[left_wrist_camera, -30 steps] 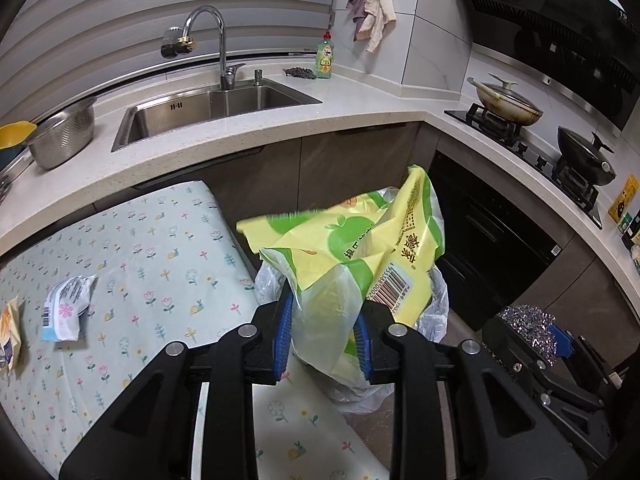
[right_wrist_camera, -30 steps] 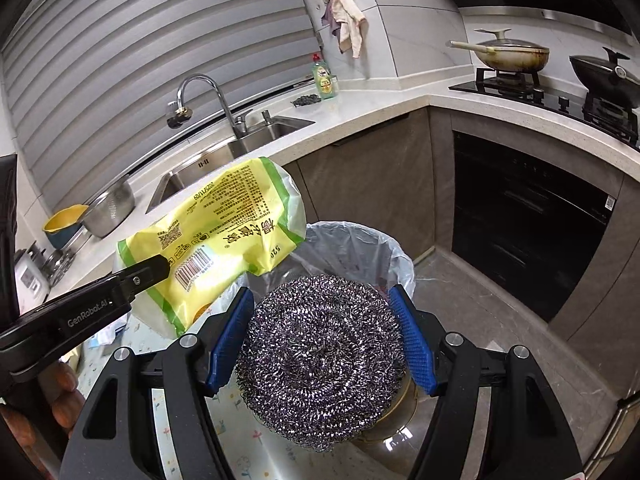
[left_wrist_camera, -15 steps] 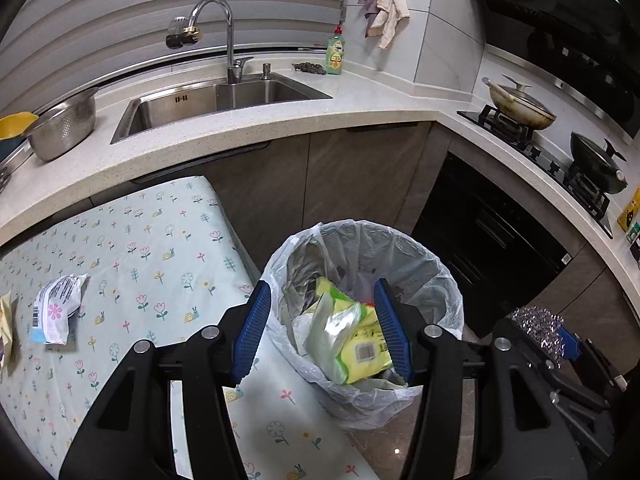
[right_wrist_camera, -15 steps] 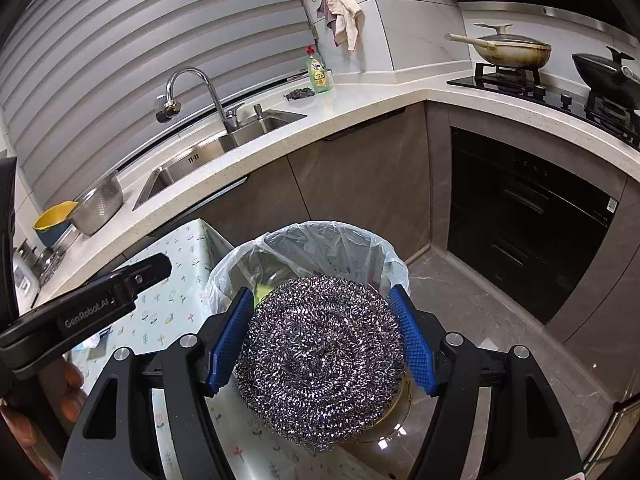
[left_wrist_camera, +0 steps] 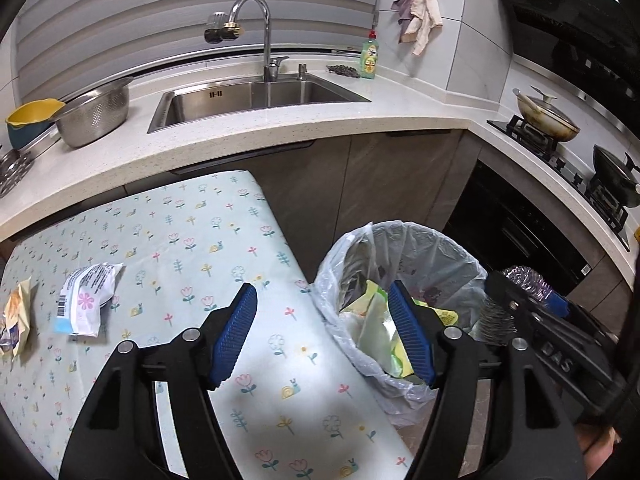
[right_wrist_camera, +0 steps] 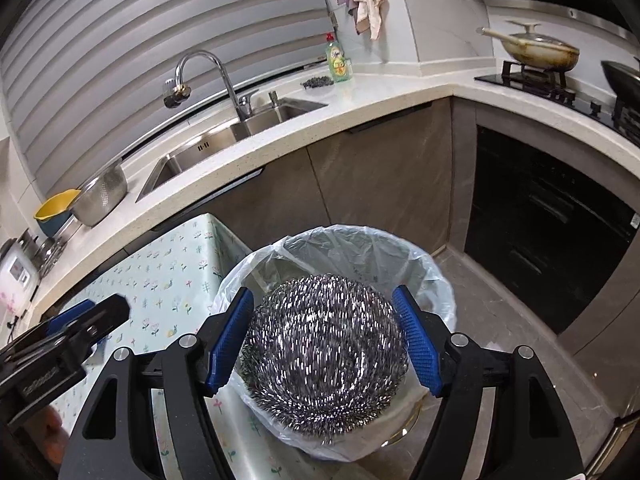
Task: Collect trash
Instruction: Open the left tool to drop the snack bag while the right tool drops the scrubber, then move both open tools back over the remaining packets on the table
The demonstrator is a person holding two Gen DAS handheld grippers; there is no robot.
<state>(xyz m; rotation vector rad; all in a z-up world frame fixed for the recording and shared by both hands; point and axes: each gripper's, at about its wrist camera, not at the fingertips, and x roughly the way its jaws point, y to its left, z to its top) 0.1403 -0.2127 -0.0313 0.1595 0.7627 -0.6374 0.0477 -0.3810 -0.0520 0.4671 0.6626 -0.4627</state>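
Two wrappers [left_wrist_camera: 86,300] lie on the desk [left_wrist_camera: 180,248] well left of the bin [left_wrist_camera: 404,248], one white with a pink flower and barcode, and one yellowish [left_wrist_camera: 16,320] at the far left edge of the view; the flowered cloth between them and the bin is bare, giving open room along the desk's right edge, which runs just beside the bin's bagged rim. Behind the bin stand brown cabinet doors, to its right a dark oven front, and bare floor shows on its right side. Inside the bin lies a yellow-green bag [left_wrist_camera: 384,328], crumpled against the liner. Left tongs [left_wrist_camera: 324,336] are opening, already wide, with nothing between the blue pads: one pad [left_wrist_camera: 234,332] hangs over the desk's edge, the other over the bin's mouth, and neither touches the bag inside. Right tongs [right_wrist_camera: 324,340] are also opening, jaws wide, with a steel scourer [right_wrist_camera: 324,356] filling the gap between them directly over the bin's mouth; its left side lies against the left pad [right_wrist_camera: 228,340], while at the right pad I cannot tell whether it touches. In the left view the scourer [left_wrist_camera: 520,280] shows at the bin's right rim, with the right tongs around it.
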